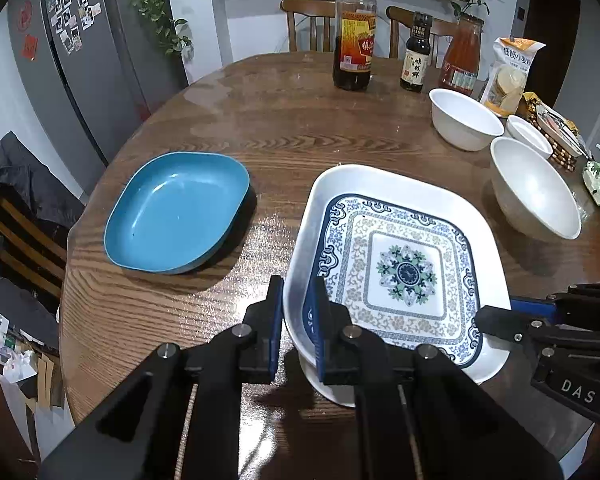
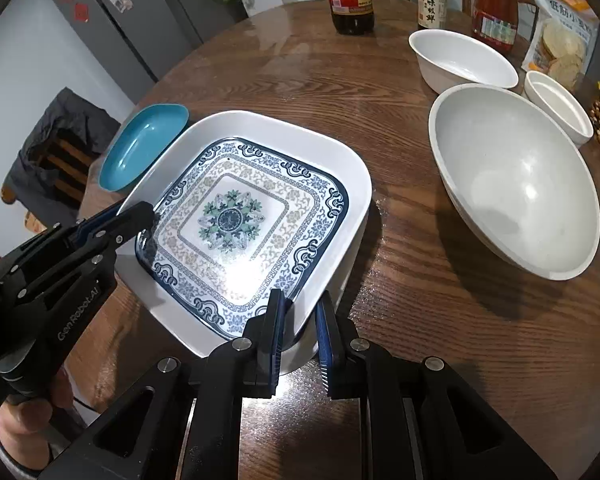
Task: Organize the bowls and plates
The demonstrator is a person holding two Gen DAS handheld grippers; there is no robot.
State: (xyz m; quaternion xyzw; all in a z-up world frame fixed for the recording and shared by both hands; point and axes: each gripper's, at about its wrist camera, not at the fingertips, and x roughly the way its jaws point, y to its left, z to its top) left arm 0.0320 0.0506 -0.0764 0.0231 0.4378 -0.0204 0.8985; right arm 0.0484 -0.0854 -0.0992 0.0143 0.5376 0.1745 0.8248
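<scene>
A white square dish (image 1: 340, 184) (image 2: 260, 124) carries a blue-patterned square plate (image 1: 406, 272) (image 2: 232, 220) nested inside it. My left gripper (image 1: 298, 320) (image 2: 148, 212) is shut on the dish's left rim, one finger outside and one over the patterned plate. On the opposite rim my right gripper (image 2: 300, 324) (image 1: 496, 320) is shut the same way. The dish sits low at the wooden table (image 1: 284, 120); whether it touches the table I cannot tell. A blue dish (image 1: 172, 212) (image 2: 140, 148) lies to its left. To the right stand three white bowls: a large bowl (image 2: 512, 180) (image 1: 536, 188), a medium bowl (image 2: 464, 60) and a small bowl (image 2: 560, 104).
Three sauce bottles stand at the far side: a tall bottle (image 1: 354, 40), a dark bottle (image 1: 418, 56) and a red bottle (image 1: 462, 56). A snack bag (image 1: 508, 76) and packets crowd the right edge. A fridge (image 1: 92, 60) and a chair with a dark jacket (image 1: 16, 192) are left of the table.
</scene>
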